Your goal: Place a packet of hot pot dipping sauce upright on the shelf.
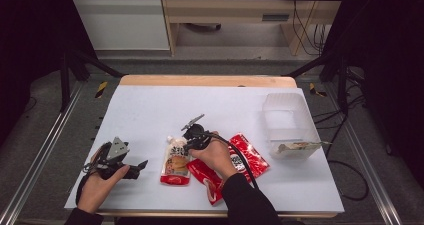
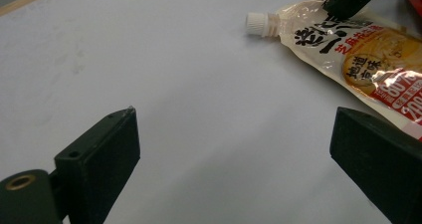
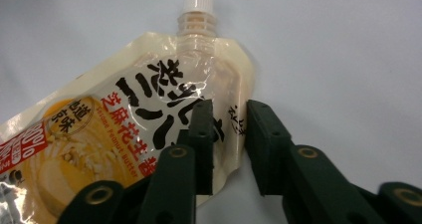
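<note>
Right tongs (image 3: 228, 147) are seen nearly closed astride the right edge of the peanut butter pouch (image 3: 129, 134), which lies flat on the counter (image 1: 150, 110), cap pointing away; left tongs (image 1: 141, 164), wide open and empty, are held farther off.

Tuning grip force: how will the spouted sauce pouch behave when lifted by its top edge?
The sauce pouch looks like soft film, so it will likely sag below the right tool. Its glossy surface may slip. Bulging contents suggest some weight; lying flat, it is unlikely to roll.
</note>
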### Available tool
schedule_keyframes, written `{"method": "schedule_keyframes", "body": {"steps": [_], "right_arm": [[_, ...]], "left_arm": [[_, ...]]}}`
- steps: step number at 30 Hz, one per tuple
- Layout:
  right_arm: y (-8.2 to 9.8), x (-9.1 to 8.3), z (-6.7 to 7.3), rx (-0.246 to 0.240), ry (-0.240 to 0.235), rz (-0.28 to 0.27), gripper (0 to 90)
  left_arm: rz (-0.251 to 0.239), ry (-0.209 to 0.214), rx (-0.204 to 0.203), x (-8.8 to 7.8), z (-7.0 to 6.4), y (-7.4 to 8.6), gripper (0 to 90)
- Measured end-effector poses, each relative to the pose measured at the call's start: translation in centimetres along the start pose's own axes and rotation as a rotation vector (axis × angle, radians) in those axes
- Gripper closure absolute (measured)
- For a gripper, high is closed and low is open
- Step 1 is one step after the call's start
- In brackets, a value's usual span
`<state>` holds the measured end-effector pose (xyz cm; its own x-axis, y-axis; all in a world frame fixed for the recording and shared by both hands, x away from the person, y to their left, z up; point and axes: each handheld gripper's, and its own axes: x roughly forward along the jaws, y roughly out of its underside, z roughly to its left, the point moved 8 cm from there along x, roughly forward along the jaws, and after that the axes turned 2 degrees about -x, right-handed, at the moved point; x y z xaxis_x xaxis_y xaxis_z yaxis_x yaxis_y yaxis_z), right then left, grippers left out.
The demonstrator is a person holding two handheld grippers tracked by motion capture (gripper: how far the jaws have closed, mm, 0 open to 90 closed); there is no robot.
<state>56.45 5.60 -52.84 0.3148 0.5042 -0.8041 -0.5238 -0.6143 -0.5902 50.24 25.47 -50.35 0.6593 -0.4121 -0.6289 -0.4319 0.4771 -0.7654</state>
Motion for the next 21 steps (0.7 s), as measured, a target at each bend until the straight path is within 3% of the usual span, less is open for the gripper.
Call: {"method": "schedule_keyframes", "body": {"steps": [2, 5, 13, 21], "right_arm": [[0.0, -0.1, 0.2, -0.021, 0.003, 0.003, 84.9], [-0.1, -0.1, 0.5, -0.043, 0.007, -0.005, 88.3], [-2.4, -1.4, 1.8, -0.101, 0.007, -0.098, 89.7], [-4.8, -3.4, 3.2, -0.159, 0.022, -0.168, 90.0]], "left_arm": [[0.002, 0.0, 0.001, 0.0, 0.0, 0.0, 5.3], [0.004, 0.003, 0.003, 0.0, -0.1, 0.0, 5.3], [-0.006, 0.009, -0.012, -0.2, 0.2, -0.1, 5.9], [-0.055, 0.032, -0.052, -0.8, 0.4, -0.6, 6.1]]}}
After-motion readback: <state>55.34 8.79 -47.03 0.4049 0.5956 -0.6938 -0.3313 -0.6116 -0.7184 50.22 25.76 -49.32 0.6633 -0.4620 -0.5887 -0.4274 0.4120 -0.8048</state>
